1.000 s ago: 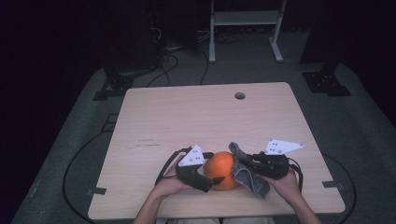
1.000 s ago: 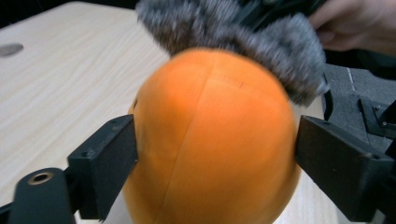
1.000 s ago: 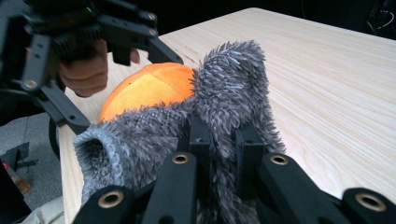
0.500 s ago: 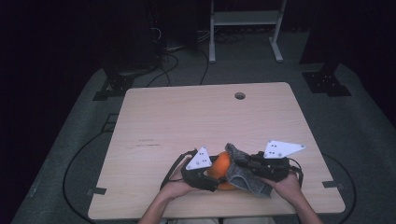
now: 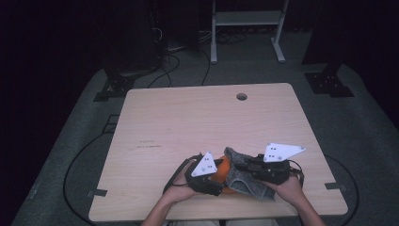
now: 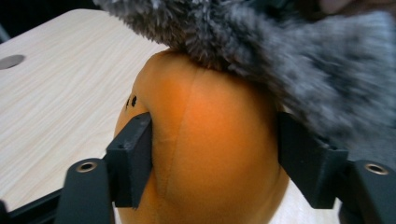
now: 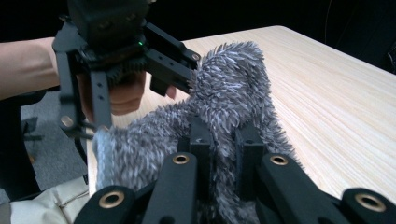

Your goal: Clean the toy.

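An orange soft ball [image 5: 223, 166] lies near the table's front edge, with a grey furry cloth [image 5: 245, 182] draped over its right side. My left gripper [image 5: 219, 178] comes at it from the left. Its jaws have just been closing, and in the left gripper view [image 6: 212, 126] both pads [image 6: 135, 140] press into the orange ball [image 6: 210, 154], with grey fur [image 6: 280, 51] hanging over the top. My right gripper [image 5: 239, 166] is shut on the furry cloth [image 7: 229, 88]; in its own view its fingertips [image 7: 224, 133] pinch a fold of it.
The light wooden table [image 5: 211, 117] has a round cable hole [image 5: 242, 96] near its far edge. On the dark floor beyond stand a white rack's legs [image 5: 214, 47] and black stand feet [image 5: 115, 84], with cables trailing around the table.
The left jaws have closed onto the orange ball. The grey cloth now covers more of it, and less orange shows from above.
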A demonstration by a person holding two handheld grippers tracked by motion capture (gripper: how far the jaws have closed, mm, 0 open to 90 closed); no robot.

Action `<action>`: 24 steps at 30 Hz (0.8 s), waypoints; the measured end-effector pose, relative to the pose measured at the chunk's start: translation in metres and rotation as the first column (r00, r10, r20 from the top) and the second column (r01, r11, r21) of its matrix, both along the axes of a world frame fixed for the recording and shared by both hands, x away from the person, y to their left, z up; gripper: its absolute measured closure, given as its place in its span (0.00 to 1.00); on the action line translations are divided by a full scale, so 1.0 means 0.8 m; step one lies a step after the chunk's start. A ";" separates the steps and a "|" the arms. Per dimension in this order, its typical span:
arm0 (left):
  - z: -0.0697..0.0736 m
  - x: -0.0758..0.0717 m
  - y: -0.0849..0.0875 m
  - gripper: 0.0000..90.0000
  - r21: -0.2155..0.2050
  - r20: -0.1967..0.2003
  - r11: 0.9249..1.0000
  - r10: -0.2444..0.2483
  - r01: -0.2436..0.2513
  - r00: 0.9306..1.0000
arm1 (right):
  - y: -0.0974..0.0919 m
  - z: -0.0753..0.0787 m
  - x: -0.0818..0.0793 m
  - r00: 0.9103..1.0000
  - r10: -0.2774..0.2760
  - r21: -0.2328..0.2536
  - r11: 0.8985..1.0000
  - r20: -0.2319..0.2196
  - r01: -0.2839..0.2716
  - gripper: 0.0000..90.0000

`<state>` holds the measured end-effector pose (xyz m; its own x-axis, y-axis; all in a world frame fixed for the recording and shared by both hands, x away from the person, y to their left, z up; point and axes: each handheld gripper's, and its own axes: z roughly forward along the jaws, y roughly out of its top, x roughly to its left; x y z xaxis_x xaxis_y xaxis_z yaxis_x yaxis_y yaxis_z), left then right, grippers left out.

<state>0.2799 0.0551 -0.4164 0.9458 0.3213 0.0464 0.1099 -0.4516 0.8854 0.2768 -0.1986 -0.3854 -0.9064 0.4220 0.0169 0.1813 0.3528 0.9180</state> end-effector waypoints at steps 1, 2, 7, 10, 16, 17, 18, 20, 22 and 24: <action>0.000 0.000 0.000 0.30 0.000 0.000 1.000 0.000 0.000 1.000 | 0.000 0.000 0.000 1.000 0.000 0.000 1.000 0.000 0.000 0.89; 0.000 0.005 0.006 0.27 -0.028 -0.011 1.000 -0.013 0.013 1.000 | -0.007 -0.004 0.003 1.000 0.002 0.020 1.000 -0.023 -0.002 0.89; -0.010 0.014 0.009 0.22 -0.028 -0.041 0.999 0.017 -0.018 0.999 | -0.017 -0.006 0.006 1.000 -0.013 0.015 1.000 -0.022 0.013 0.89; -0.013 0.012 0.006 0.35 -0.035 -0.019 0.999 0.025 -0.025 1.000 | -0.022 -0.005 0.007 1.000 -0.025 -0.003 1.000 -0.012 0.025 0.89; -0.014 -0.001 -0.007 0.40 0.030 0.014 1.000 -0.007 0.007 1.000 | 0.004 0.006 -0.007 0.999 0.039 -0.041 0.998 0.012 -0.038 0.90; -0.014 -0.001 -0.007 0.40 0.030 0.014 1.000 -0.007 0.007 1.000 | 0.004 0.006 -0.007 0.999 0.039 -0.041 0.998 0.012 -0.038 0.90; -0.013 -0.005 -0.009 0.40 0.046 0.031 0.999 -0.016 0.014 0.999 | 0.008 0.007 -0.008 0.999 0.051 -0.041 0.998 0.016 -0.050 0.90; -0.012 -0.008 -0.009 0.40 0.053 0.039 0.998 -0.023 0.021 0.999 | 0.008 0.007 -0.006 0.999 0.030 -0.044 0.999 0.024 -0.029 0.90; -0.013 -0.007 -0.008 0.40 0.046 0.034 0.999 -0.031 0.029 0.999 | 0.003 0.006 -0.003 1.000 0.019 -0.034 0.999 0.018 -0.018 0.90; -0.014 -0.005 -0.009 0.40 0.033 0.030 0.998 -0.046 0.045 0.998 | -0.014 0.000 0.004 1.000 -0.022 -0.013 1.000 -0.001 0.022 0.90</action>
<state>0.2756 0.0480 -0.4276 0.9575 0.2756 0.0852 0.0617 -0.4839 0.8730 0.2800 -0.2099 -0.3850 -0.8971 0.4417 0.0121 0.1898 0.3605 0.9132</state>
